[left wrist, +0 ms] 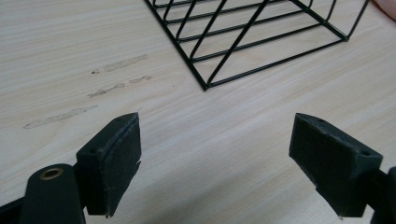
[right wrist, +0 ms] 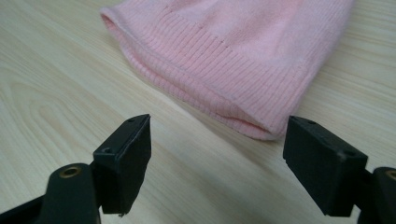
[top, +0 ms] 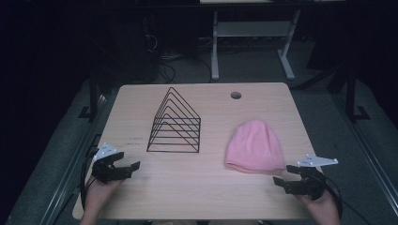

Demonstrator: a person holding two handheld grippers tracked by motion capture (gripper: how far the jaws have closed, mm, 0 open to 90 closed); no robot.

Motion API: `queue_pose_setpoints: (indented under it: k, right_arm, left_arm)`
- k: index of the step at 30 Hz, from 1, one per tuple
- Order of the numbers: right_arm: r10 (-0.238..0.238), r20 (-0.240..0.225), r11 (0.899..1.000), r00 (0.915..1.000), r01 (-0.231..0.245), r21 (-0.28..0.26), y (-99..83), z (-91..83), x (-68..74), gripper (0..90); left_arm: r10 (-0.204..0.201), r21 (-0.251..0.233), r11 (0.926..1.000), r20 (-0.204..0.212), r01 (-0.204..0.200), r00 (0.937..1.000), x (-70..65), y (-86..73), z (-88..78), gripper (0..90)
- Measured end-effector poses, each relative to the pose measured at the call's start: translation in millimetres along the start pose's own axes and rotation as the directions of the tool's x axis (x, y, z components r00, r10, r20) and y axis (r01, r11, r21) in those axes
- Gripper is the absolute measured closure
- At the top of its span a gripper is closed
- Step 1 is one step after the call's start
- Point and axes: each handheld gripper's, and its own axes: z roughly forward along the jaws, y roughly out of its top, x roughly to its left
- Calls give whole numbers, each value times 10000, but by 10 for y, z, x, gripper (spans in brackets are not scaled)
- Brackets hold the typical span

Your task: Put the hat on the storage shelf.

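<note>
Pink beanie [top: 255,146] lies flat on table [top: 187,197], right of black wire rack [top: 174,123], apart from it. R gripper [top: 287,183] just beside beanie's ribbed brim, jaws wide, empty. L gripper [top: 126,168] near rack's front-left corner, jaws wide, empty.

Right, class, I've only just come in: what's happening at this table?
A person sits at a wooden table with a claw in each hand, both open and holding nothing. The left claw points toward a black wire rack standing upright mid-table. The right claw sits just short of the ribbed brim of a pink knit hat lying flat. Nothing is gripped.
</note>
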Motion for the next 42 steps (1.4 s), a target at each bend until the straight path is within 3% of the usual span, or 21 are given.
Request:
queue_pose_setpoints:
  k: [12,14,17,22,34,42]
  right_arm:
    - [-170,-109,9998,9998,171,88,103,60,67,223]
    - [-208,67,9998,9998,208,-46,172,73,59,202]
    - [-320,141,9994,9994,322,-157,248,95,47,201]
    - [-495,66,9988,9988,495,20,377,161,44,200]
    - [-4,-284,9992,9996,15,390,528,225,-123,189]
    - [99,-542,9982,9985,-66,601,775,319,-189,184]
  left_arm:
    - [38,95,9999,-68,-37,10000,17,-8,3,168]
    - [-295,-100,9995,25,295,9996,24,-10,-29,168]
    - [-343,-270,9991,-27,342,9994,29,2,-55,168]
    - [-239,-124,9996,-64,238,9997,38,3,-21,168]
    - [-225,-189,9996,-5,225,9997,36,0,-32,168]
    - [-255,-205,9995,-89,253,9996,30,-7,-48,168]
